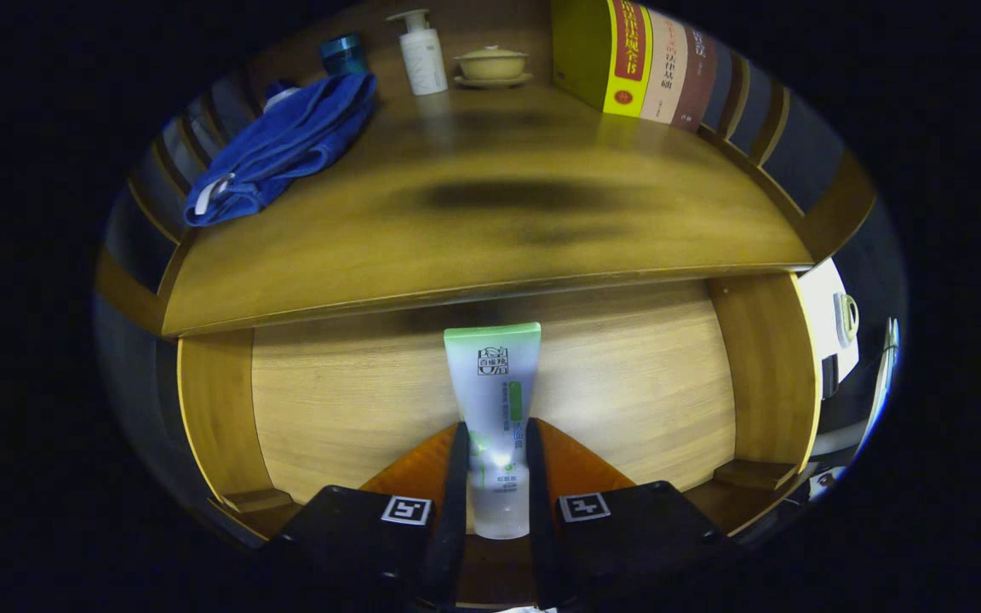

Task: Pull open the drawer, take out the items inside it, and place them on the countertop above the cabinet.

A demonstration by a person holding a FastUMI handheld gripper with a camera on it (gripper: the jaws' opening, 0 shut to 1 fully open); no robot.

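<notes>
A white squeeze tube with a green end stands between my fingers, over the open wooden drawer. My gripper is shut on the tube's lower half, both fingers pressing its sides. The tube's green crimped end points away from me, toward the front edge of the countertop. Under the tube the drawer's floor is bare wood. Its side walls stand to the left and right of my fingers.
On the countertop a blue towel lies at the left, with a blue jar behind it. A white pump bottle and a lidded ceramic bowl stand at the back. Upright books stand at the back right.
</notes>
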